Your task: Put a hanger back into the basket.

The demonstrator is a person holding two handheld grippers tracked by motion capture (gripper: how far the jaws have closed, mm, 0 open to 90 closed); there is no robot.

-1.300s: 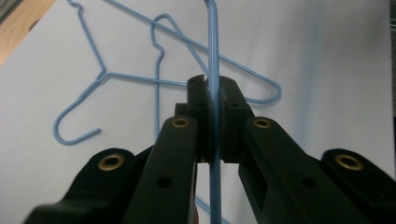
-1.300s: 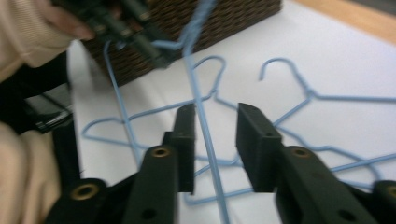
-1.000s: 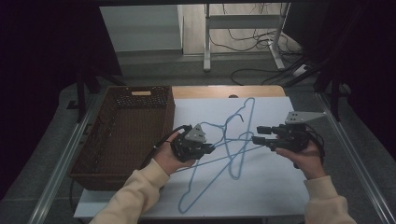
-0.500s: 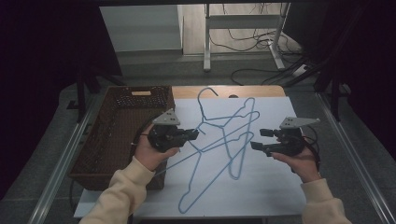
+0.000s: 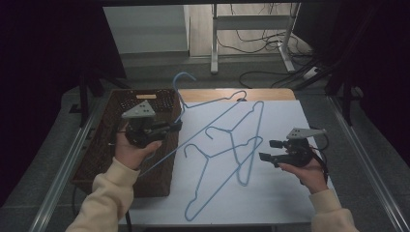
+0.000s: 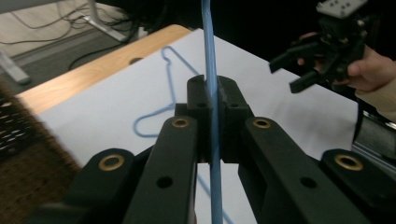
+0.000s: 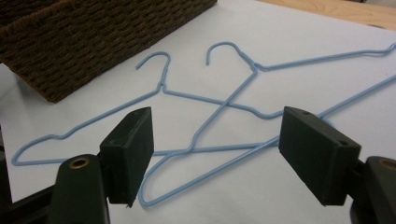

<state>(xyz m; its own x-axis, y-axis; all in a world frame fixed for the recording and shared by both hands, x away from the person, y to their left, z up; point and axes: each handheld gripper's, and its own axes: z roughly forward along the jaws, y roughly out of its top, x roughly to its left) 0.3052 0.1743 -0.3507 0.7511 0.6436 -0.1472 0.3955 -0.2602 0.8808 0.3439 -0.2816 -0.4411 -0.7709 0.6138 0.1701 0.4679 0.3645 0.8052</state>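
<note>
While the left tool (image 5: 170, 128) clamps a blue hanger (image 5: 212, 112) raised beside the wicker basket (image 5: 104, 150), two hangers (image 5: 227, 159) lie right of it; the right tool (image 5: 269, 150) has just been opening, nothing between its jaws.

Dark room, cables (image 5: 270, 77) on grey floor (image 5: 154, 60)

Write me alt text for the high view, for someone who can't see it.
The left gripper, shut on a blue wire hanger, holds it tilted above a brown wicker basket. Two more blue hangers lie crossed on the white table. The right gripper hovers open beside them.
</note>
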